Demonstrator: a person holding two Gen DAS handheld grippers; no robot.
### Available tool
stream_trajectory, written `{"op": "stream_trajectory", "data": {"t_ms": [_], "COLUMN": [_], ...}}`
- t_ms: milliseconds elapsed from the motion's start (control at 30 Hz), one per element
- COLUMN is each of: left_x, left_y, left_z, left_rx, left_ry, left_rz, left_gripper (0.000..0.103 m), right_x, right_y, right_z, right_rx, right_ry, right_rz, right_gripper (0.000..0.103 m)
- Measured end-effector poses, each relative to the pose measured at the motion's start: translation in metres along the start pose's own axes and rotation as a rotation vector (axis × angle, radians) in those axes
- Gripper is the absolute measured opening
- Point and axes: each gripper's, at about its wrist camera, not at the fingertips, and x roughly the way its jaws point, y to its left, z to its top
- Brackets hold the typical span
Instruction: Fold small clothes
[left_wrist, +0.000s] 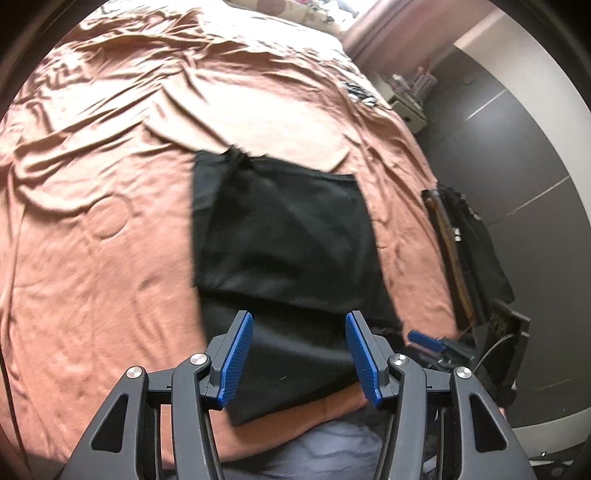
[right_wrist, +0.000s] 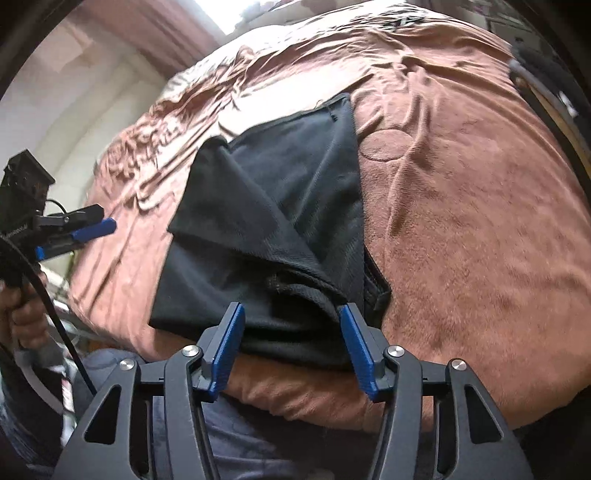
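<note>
a black garment (left_wrist: 284, 236) lies folded on a bed covered with a wrinkled rust-brown blanket (left_wrist: 103, 155), close to the near edge of the bed. in the left wrist view it reads as a rough rectangle with a second layer folded across its near part; in the right wrist view one corner flap lies turned diagonally over the top layer, and several layers are stacked at the near right corner.

the left gripper (left_wrist: 299, 354) hangs above the near end of the garment with its jaws wide apart, nothing between the blue pads (left_wrist: 236, 362). the right gripper (right_wrist: 291, 347) likewise stands over the garment's near edge, jaws wide and holding nothing.

in the right wrist view the left gripper shows at the far left edge of the frame, off the side of the bed, with the person's hand (right_wrist: 22, 317) gripping its handle. beyond the right side of the bed in the left wrist view there is grey tiled floor (left_wrist: 517, 155) and a dark bag (left_wrist: 472, 251) beside the bed.
</note>
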Motion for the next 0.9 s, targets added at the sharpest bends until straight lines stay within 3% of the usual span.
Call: {"op": "stream_trajectory", "data": {"t_ms": [300,400,467,667,767,833,900], "left_x": [0.029,0.039,0.045,0.063,0.067,0.067,0.069], "left_y": [0.039,0.049,0.053,0.054,0.051,0.050,0.049], "left_z": [-0.037,-0.047,-0.054,-0.066,-0.067,-0.067,-0.068], "left_rx": [-0.043,-0.068,-0.078,-0.087,-0.082,-0.079,-0.077], "left_ry": [0.071,0.093,0.105,0.138,0.140,0.138,0.143], "left_rz": [0.001,-0.012,-0.018,-0.005,0.008,0.011,0.017], "left_gripper": [0.054,0.049,0.040,0.035,0.034,0.034,0.032], "right_x": [0.022,0.028,0.033,0.036,0.037,0.037,0.034], "right_y": [0.024,0.026,0.024,0.017,0.015,0.012,0.009], "right_z": [0.018,0.020,0.020,0.012,0.009,0.009,0.009], "right_rx": [-0.214,-0.257,-0.277,-0.321,-0.329,-0.307,-0.287], "right_ry": [0.071,0.083,0.098,0.111,0.111,0.107,0.100], "right_rz": [-0.087,-0.090,-0.089,-0.062,-0.078,-0.076,-0.076], "right_gripper": [0.052,0.052,0.052,0.052,0.039,0.018,0.008]}}
